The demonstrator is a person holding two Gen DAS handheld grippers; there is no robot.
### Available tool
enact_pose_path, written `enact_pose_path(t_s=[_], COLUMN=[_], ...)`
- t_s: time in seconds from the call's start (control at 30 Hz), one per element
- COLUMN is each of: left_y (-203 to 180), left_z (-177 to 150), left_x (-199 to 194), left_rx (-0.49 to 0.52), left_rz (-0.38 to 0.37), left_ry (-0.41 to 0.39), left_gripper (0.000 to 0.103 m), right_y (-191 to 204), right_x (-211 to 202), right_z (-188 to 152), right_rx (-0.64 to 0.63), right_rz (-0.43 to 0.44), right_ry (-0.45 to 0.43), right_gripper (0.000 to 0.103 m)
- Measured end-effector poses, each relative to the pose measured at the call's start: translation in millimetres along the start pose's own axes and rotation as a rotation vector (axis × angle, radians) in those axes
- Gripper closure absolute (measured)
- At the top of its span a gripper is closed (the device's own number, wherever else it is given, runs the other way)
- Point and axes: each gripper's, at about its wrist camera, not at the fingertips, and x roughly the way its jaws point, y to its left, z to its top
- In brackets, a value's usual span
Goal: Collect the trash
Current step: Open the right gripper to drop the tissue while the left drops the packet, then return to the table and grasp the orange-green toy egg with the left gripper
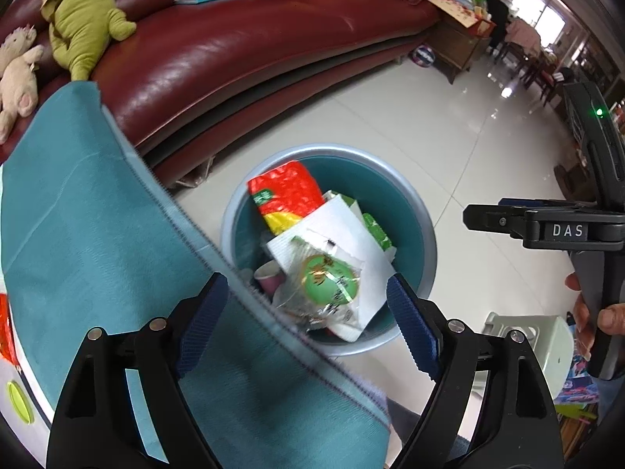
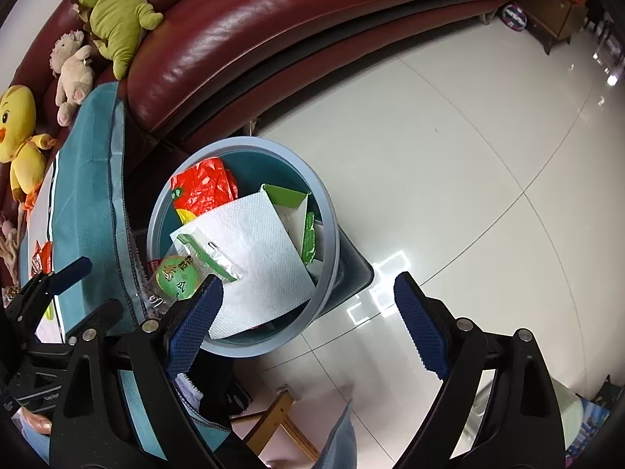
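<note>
Both grippers hang open and empty over the teal wastebasket [image 1: 414, 211] — left gripper [image 1: 308, 318], right gripper [image 2: 312, 316] — above a white napkin [image 2: 258, 234] and clear snack wrapper [image 1: 324, 285]

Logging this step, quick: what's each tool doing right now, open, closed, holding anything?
Left tool: open, holding nothing, over the trash bin.
Right tool: open, holding nothing.

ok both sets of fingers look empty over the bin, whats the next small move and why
Probably swing the left gripper back over the teal-covered table for more trash. Both it and the right gripper are open and empty, the clear wrapper already lies in the bin, and a red packet remains on the table.
</note>
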Motion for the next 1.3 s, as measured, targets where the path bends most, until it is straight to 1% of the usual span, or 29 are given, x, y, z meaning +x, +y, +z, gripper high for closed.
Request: enact_pose_path(t_s=[0.17,0.4,0.63,0.9,1.0,1.17,1.3], left_y=[12.2,27.5,56.7,109.8,134.1,170.2,200.7], left_z=[-7.7,-24.4,-50.4,-97.0,-120.6,-161.4,-196.9], left_x=[-12.7,-39.0,-66.2,-102.0,-115.9,-140.4,-156.4], left_rx=[-0.025,-0.051,-0.103,-0.189,-0.231,-0.269,-0.303], left_rz=[0.012,0.021,0.051,0.115,0.138,0.184,0.224], left_ry=[-0.004,-0.036,-0.055,-0.076,-0.076,-0.085,-0.075], left_gripper=[0.019,0.019,0.019,0.018,0.018,0.018,0.018], right_y=[8.8,27.5,62.7,125.6,153.9,204.4,234.8], right_x=[2.5,-3.7,-12.8,-15.3,-13.6,-10.0,-5.2], right_z=[-2.1,-9.1,-19.4,-36.7,-47.4,-71.0,-87.4], right_rx=[-0.007,-0.03,-0.082,-0.175,-0.218,-0.308,-0.354], right_rz=[0.002,0.011,0.032,0.065,0.076,0.084,0.09], right_ry=[0.007,0.002,-0.009,-0.005,0.012,0.041,0.063], right_gripper=[0.018,0.018,0.018,0.018,0.018,0.018,0.018])
